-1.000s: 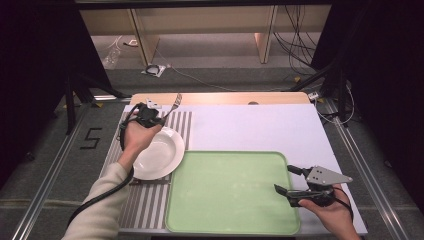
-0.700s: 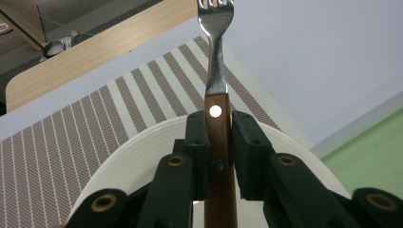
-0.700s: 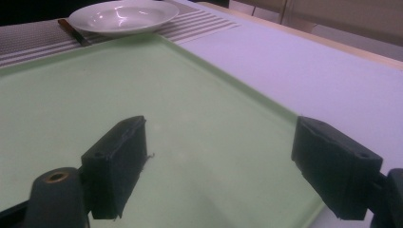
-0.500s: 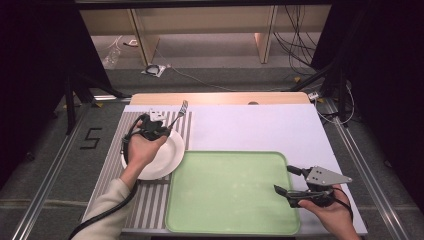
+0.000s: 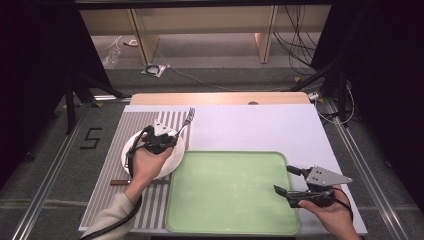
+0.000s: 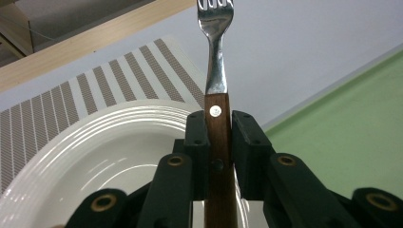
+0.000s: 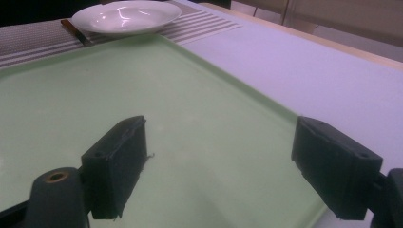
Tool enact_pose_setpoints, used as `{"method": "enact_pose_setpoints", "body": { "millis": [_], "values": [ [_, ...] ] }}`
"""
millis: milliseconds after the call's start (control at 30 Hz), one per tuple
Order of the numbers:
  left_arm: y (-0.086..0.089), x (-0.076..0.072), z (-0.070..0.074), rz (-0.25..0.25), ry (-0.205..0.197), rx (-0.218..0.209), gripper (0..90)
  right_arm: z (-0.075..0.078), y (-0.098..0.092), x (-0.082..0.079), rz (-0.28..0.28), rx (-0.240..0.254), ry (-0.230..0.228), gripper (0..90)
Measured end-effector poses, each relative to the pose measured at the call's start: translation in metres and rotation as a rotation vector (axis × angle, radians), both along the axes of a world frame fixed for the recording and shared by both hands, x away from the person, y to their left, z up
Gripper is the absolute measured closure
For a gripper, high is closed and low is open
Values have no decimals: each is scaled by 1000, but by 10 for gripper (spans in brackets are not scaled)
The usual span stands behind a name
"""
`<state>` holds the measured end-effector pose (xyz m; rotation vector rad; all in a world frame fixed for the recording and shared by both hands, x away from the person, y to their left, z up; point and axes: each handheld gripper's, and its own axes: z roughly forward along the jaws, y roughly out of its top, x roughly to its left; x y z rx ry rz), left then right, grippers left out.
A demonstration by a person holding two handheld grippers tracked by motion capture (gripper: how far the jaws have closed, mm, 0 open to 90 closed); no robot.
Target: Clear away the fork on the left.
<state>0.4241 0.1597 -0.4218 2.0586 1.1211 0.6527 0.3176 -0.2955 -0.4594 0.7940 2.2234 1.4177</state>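
My left gripper [image 6: 219, 142] clamped wooden handle of fork [image 6: 216, 57], tines pointing far, over white plate [image 6: 109, 156] on striped mat [image 5: 107, 165], left of green tray [image 5: 235, 192]. My right gripper [image 7: 218, 166] gaped wide, nothing between, at tray's right edge, probably hovering.

Green tray [image 5: 230, 192] — striped mat [image 5: 100, 200]

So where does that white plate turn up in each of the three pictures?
High view: the white plate lies left of centre on the striped mat, partly under the left gripper.
Left gripper view: lower left, behind the jaws that clamp the fork.
Right gripper view: top left.
Shared landmark: the green tray, beside the plate in all three.
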Motion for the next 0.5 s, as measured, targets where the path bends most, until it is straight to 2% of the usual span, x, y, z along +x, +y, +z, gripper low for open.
{"method": "enact_pose_setpoints", "body": {
  "millis": [200, 500],
  "values": [
    [-1, -12, 1, 6, -7, -16, 770, 0, -2, -1, -7, -2, 8, 202],
    [-7, -30, -2, -5, -2, -36, 770, 0, 0, -2, 2, 9, -6, 202]
  ]
}}
